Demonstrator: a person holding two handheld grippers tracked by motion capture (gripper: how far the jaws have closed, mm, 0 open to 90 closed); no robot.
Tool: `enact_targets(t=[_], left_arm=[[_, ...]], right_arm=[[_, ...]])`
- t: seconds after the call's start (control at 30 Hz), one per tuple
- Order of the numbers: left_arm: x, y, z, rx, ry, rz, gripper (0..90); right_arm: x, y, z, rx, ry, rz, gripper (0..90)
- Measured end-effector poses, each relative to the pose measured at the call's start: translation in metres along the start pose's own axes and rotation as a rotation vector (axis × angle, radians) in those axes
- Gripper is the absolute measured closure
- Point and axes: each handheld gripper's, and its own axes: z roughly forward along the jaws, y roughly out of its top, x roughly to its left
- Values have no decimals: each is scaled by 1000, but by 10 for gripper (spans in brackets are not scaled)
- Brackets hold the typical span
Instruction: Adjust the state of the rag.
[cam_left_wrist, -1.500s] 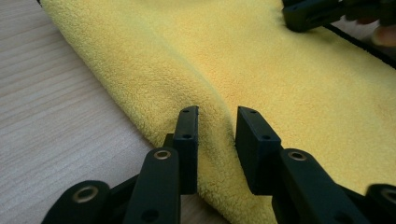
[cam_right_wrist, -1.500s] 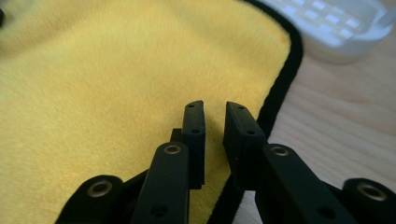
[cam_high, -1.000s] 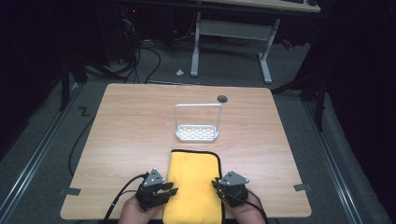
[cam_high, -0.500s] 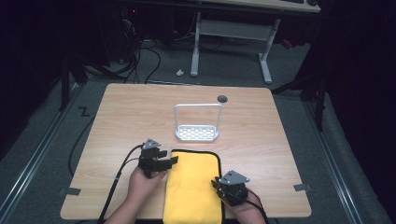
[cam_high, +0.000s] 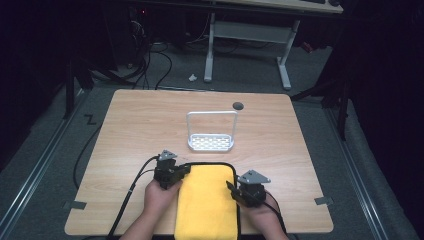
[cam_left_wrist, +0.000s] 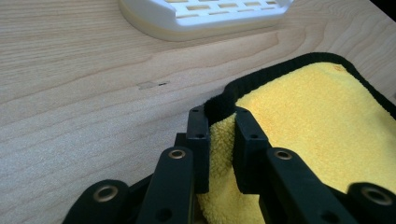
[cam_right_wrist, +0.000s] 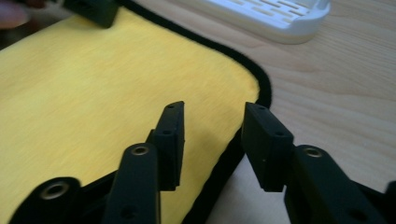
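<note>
Cloth (cam_high: 207, 200) lies flat on the counter (cam_high: 130, 130), between the two hand-held grippers, long axis running from the person's edge toward the white rack (cam_high: 211, 142) ahead.

Left hand-held gripper (cam_high: 176, 171): at the cloth's far left corner. In the left gripper view its jaws have just been closing and now pinch the black-bound hem (cam_left_wrist: 222, 100), with yellow pile bunched between the pads. Grip rated as clamped on the cloth.

Right hand-held gripper (cam_high: 234, 189): beside the cloth's right edge, farther back than the left one. In the right gripper view its jaws have just been opening and now stand apart, straddling the hem (cam_right_wrist: 229, 158), one pad over the yellow, the other over bare counter. Nothing is pressed between them.

Judgement: the cloth's right edge lies directly under and ahead of the right gripper, with the far right corner (cam_right_wrist: 259, 79) forward of it along the hem. The coming move appears to turn on that gripper seating on the edge to match the left one's hold. The left is the nearer to a corner.
</note>
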Motion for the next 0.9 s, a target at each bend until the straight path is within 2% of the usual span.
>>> enact_targets(t=[0.1,0.2,0.3,0.4,0.5,0.63,0.77,0.9], left_arm=[[-2,-1,0,-5,14,15,782],[-3,-2,-1,-7,14,15,776],[-3,-2,-1,-8,12,16,774],[-3,-2,-1,-8,11,16,773],[-3,-2,-1,-10,12,13,773],[-3,-3,-1,-10,12,20,762],[-3,-3,-2,-7,3,23,752],[-3,-2,-1,-7,14,21,761]], right_arm=[[-9,11,17,13,-31,20,522],[-16,19,34,68,-19,59,446],[-18,20,43,93,1,80,438],[-17,20,44,96,5,94,442],[-16,20,43,93,7,93,490],[-12,19,42,82,30,85,640],[-10,18,42,72,52,81,726],[-7,17,42,62,60,67,769]])
